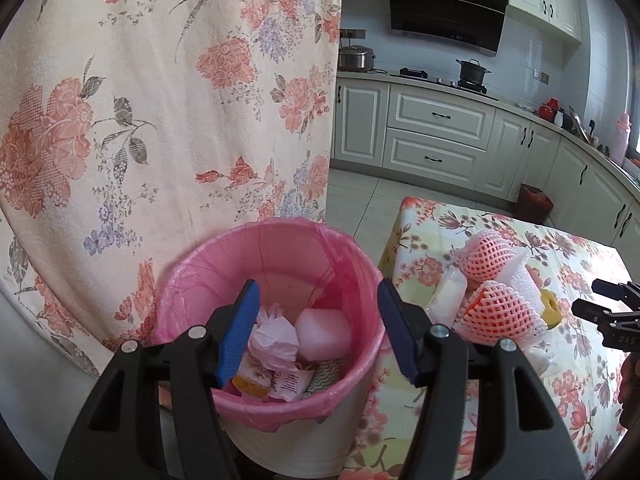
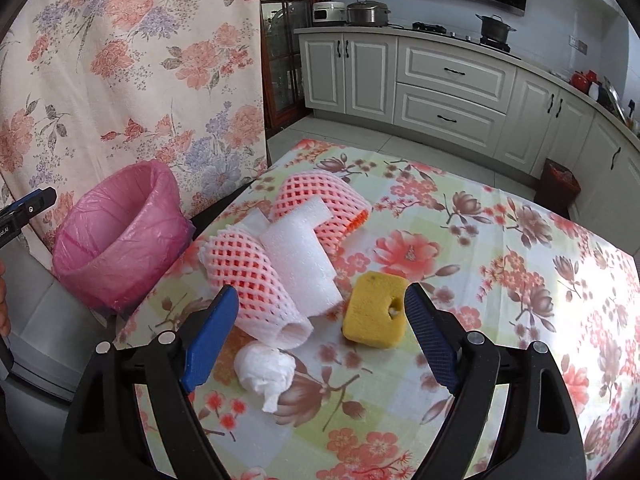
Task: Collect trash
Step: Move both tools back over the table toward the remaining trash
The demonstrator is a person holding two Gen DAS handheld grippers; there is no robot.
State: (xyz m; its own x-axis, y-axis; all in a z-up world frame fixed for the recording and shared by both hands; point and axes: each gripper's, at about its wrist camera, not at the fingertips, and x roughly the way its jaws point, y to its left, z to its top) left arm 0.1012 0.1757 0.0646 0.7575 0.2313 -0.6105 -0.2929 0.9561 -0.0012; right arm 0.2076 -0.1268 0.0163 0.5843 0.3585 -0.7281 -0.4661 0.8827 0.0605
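Where tablecloth shows, yellow sponge [image 2: 375, 309], holed, crumpled tissue [image 2: 266, 368]

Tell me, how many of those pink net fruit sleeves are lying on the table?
2. One pink net sleeve lies nearest the bin, left of the white foam piece; the other pink net sleeve lies behind that foam, farther back. More could be hidden in the bin.

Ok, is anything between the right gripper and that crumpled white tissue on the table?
Nothing visible. The right gripper is open above the crumpled tissue, which lies bare on the table between the fingers. The nearer pink foam net lies just beyond it.
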